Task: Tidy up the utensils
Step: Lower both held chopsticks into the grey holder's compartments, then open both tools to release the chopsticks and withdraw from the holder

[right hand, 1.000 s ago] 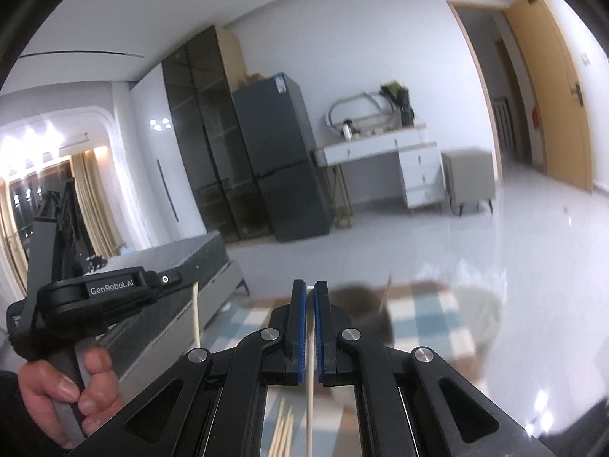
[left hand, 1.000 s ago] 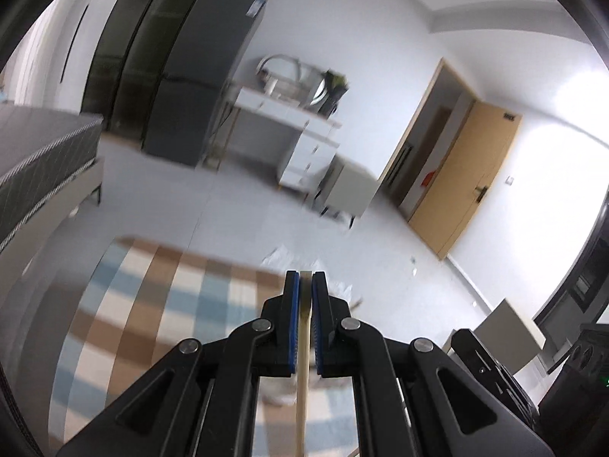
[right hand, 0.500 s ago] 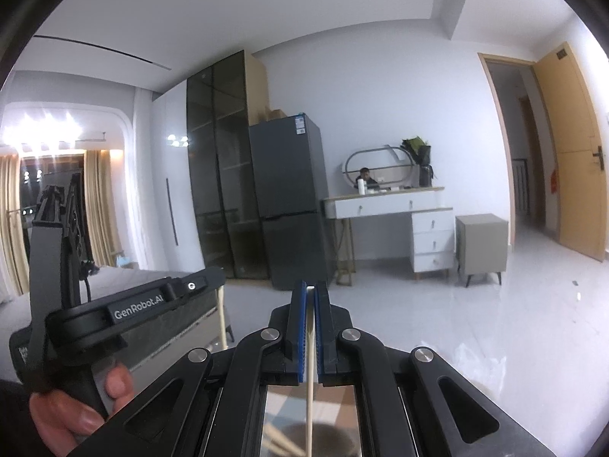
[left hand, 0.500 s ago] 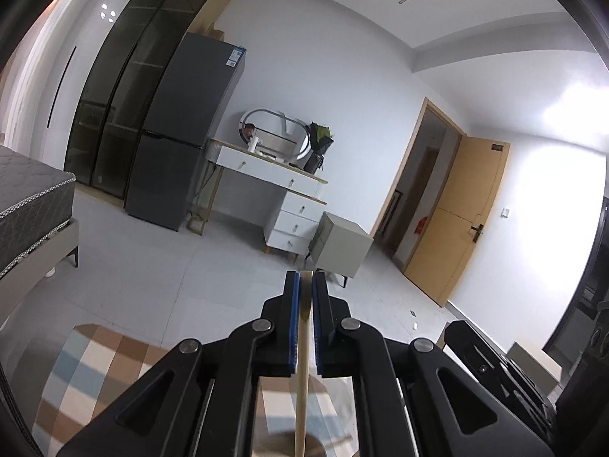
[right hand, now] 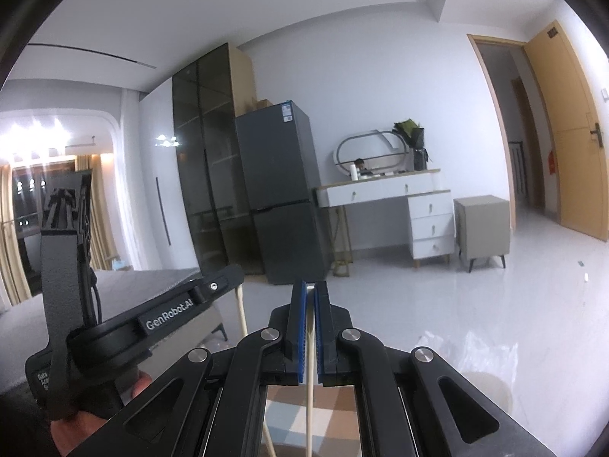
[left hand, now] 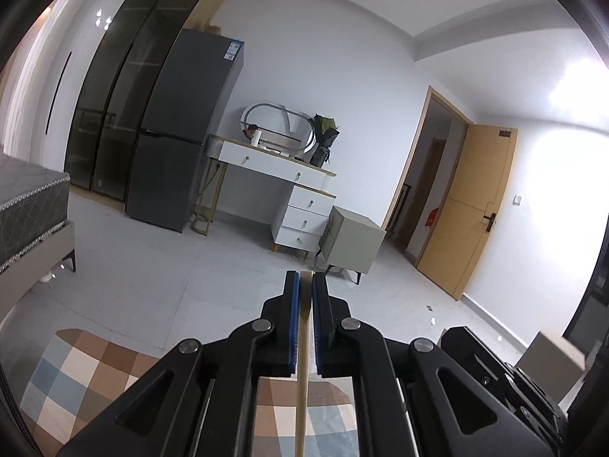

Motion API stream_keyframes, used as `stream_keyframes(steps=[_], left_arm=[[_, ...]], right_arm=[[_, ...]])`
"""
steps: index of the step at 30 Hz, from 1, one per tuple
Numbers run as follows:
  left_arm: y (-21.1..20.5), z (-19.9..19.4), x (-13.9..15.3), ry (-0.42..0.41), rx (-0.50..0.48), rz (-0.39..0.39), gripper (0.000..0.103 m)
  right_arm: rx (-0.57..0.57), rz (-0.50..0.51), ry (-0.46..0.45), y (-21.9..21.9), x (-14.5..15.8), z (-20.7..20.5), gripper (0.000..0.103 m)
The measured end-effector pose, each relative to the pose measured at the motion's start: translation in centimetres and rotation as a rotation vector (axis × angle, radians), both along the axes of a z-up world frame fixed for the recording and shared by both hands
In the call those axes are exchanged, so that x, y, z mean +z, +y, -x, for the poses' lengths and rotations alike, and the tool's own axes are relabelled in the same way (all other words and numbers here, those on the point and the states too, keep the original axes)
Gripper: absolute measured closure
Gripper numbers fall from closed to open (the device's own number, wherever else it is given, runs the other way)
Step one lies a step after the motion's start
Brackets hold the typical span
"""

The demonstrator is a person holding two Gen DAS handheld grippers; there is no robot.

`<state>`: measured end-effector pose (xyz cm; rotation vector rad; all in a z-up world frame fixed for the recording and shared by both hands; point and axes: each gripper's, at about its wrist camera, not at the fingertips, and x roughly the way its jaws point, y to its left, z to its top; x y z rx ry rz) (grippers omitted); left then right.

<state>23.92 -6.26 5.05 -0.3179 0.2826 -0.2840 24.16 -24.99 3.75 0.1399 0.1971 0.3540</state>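
My left gripper is shut on a pale wooden chopstick that runs down between its blue pads toward the camera. My right gripper is shut on a second wooden chopstick. Both grippers are raised and point out into the room. In the right wrist view the left gripper's body shows at the left, with its chopstick's tip sticking out below it. The rest of each chopstick is hidden under the grippers.
A checked cloth lies below the grippers. Clear plastic wrap lies at the right. Further off are a grey bed, a dark fridge, a white desk, a grey cabinet and a wooden door.
Both grippers have tilted upward, so the checked cloth has dropped low in the views and the room fills them. Each grip on its chopstick is unchanged.
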Motion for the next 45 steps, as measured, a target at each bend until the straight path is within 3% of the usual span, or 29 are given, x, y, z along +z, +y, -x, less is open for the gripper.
stream_keyframes(steps=[8,19,32,37,40,42,44,45], left_arm=[[-1.3,1.3,-0.6,-0.038,-0.008,-0.094,0.101],[-1.2,2.0,-0.1,-0.014,-0.03,-0.151,0.101],[-1.0,3.6,0.6,0.129,-0.139,-0.177,0.101],[-1.2,3.2,-0.2,0.276,-0.239,-0.192,0.101],[-0.8,3.4,0.0,0.35,-0.253,-0.169,0.1],[-0.6,4.0,0.5,0.381,-0.24,-0.17,0.089],[-0.3,5.0,1.0,0.389,-0.221,-0.178,0.063],[0.0,5.7,1.4,0.379,-0.212,-0.168,0.061]], right_arm=[[-0.006,-0.031,0.039,-1.0,-1.9,0.3,0.1],[0.009,-0.03,0.083,-1.8,-2.8,1.0,0.1],[0.062,-0.027,0.173,-1.1,-3.5,2.1,0.099],[0.055,-0.017,0.242,-1.0,-3.9,2.7,0.097],[0.04,-0.047,0.281,-1.8,-3.9,3.7,0.096],[0.022,-0.051,0.298,-2.1,-3.8,4.5,0.09],[0.004,-0.059,0.299,-2.6,-3.4,5.9,0.077],[-0.007,-0.062,0.292,-2.9,-3.1,6.7,0.076]])
